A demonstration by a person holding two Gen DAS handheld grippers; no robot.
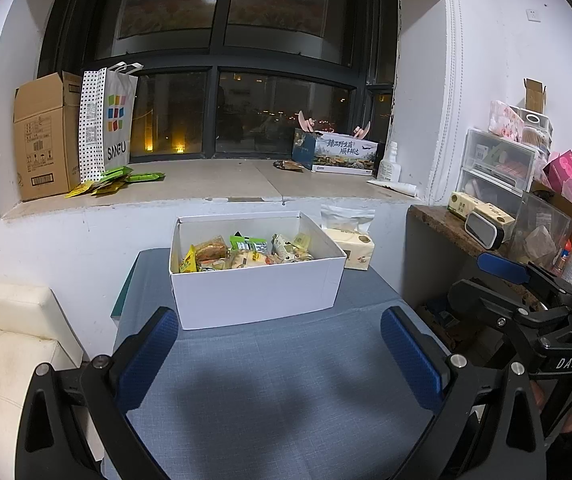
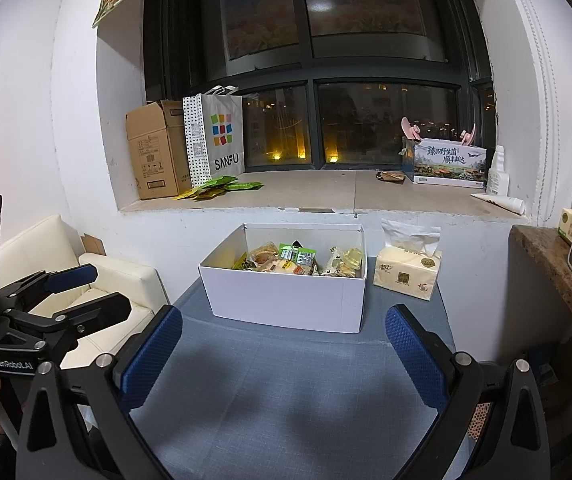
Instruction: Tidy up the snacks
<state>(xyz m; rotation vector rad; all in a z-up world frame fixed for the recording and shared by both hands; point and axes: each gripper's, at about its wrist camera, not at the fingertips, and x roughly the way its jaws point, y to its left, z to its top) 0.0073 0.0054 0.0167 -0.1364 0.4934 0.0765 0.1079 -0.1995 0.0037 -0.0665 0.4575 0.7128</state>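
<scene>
a white box [image 1: 257,292] of snacks [image 1: 245,254] sits at centre frame on a blue table [image 1: 286,392]. left gripper [image 1: 281,354] and right gripper [image 2: 283,354], low in frame, both spread wide, holding nothing.

Brightness: both views are evenly lit by indoor light; the white walls [image 1: 494,60] are bright without blowing out.
Window: the window [image 2: 366,128] is dark, with small yellow lights outside and pale reflections of the room in the upper panes.
Shadows: soft dark patches lie on the blue worktop [image 1: 286,392], near each hand-held gripper; the same in the right view.
Glare: a small white spot on the upper glass in the left view.
Distortion: strong fisheye bending; the window frame and windowsill [image 2: 326,196] curve, and black corners ring both pictures.
Focus: the centre is sharp; the edges are slightly soft.
</scene>
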